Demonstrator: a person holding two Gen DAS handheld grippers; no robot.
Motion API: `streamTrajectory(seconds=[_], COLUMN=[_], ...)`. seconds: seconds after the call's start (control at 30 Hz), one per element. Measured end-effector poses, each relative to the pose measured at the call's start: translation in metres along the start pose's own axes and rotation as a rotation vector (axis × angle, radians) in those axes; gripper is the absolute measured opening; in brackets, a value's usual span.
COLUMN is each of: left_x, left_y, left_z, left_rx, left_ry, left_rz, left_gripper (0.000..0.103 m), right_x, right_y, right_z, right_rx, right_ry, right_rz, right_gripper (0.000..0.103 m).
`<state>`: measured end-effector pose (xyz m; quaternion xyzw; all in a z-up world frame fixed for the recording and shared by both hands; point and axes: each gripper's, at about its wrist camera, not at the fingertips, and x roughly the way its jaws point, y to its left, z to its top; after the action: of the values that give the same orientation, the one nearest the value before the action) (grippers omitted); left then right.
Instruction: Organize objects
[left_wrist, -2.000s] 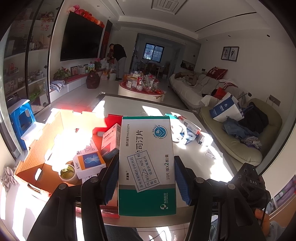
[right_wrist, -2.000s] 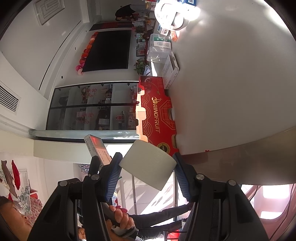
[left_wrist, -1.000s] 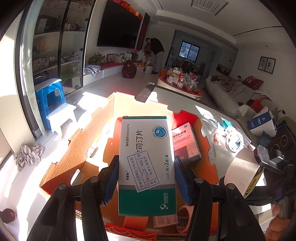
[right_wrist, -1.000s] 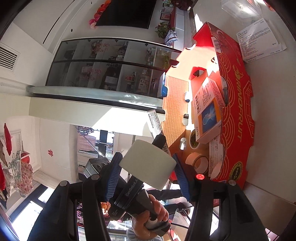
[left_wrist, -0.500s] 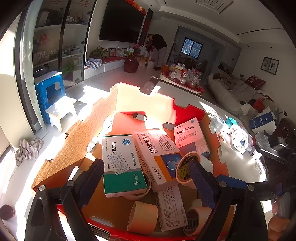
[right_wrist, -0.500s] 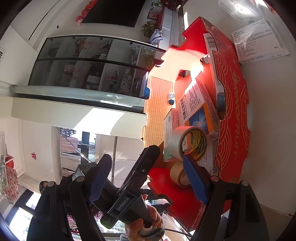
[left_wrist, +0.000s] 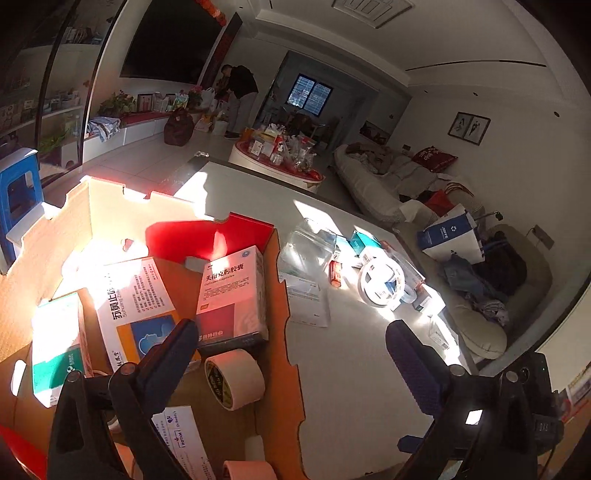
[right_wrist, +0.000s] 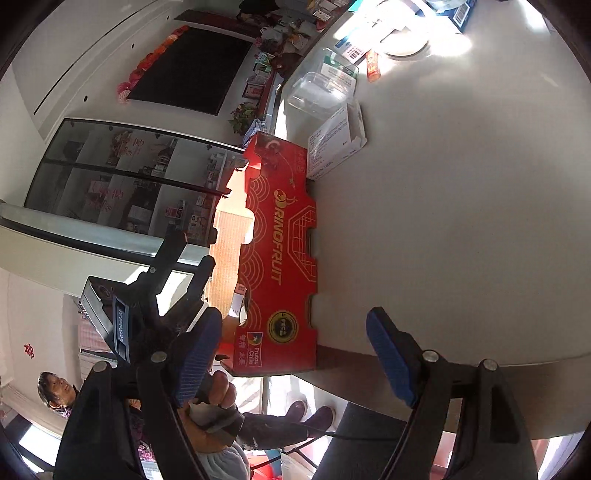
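Note:
My left gripper (left_wrist: 291, 354) is open and empty above the right edge of the red cardboard box (left_wrist: 207, 236). Inside the box lie a green-and-white medicine box (left_wrist: 55, 347), an orange-and-blue medicine box (left_wrist: 136, 306), a pink medicine box (left_wrist: 232, 291) and a cream tape roll (left_wrist: 234, 378). My right gripper (right_wrist: 295, 350) is open and empty over the table edge beside the box's red outer wall (right_wrist: 284, 251). The left gripper's body also shows in the right wrist view (right_wrist: 147, 299).
On the white table (left_wrist: 354, 369) beyond the box lie a clear plastic container (left_wrist: 308, 245), a paper leaflet (left_wrist: 308, 304), a white tape roll (left_wrist: 382, 282) and several small boxes (left_wrist: 364, 242). A sofa (left_wrist: 406, 192) stands to the right.
Both grippers opened: the green-and-white box and the cream tape roll dropped into the red box. Both grippers then swung right, toward the table.

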<state>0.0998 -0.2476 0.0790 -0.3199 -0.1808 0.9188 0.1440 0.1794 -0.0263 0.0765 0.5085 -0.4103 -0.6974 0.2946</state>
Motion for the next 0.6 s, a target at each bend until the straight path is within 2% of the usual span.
streamTrajectory(seconds=[0.1, 0.27, 0.4, 0.6], left_x=[0.021, 0.033, 0.032, 0.030], left_y=[-0.014, -0.031, -0.045, -0.050], left_z=[-0.006, -0.008, -0.011, -0.017], left_rx=[0.053, 0.096, 0.169, 0.196], left_ry=[0.052, 0.112, 0.116, 0.152], left_rz=[0.010, -0.011, 0.009, -0.057], left_gripper=[0.103, 0.103, 0.103, 0.103], right_x=[-0.023, -0.047, -0.050, -0.050], right_y=[-0.021, -0.035, -0.041, -0.042], right_z=[-0.006, -0.007, -0.008, -0.008], right_rx=[0.050, 0.083, 0.112, 0.110], right_ry=[-0.042, -0.089, -0.106, -0.104], right_rz=[-0.009, -0.015, 0.003, 0.007], right_gripper=[0.080, 0.080, 0.080, 0.080])
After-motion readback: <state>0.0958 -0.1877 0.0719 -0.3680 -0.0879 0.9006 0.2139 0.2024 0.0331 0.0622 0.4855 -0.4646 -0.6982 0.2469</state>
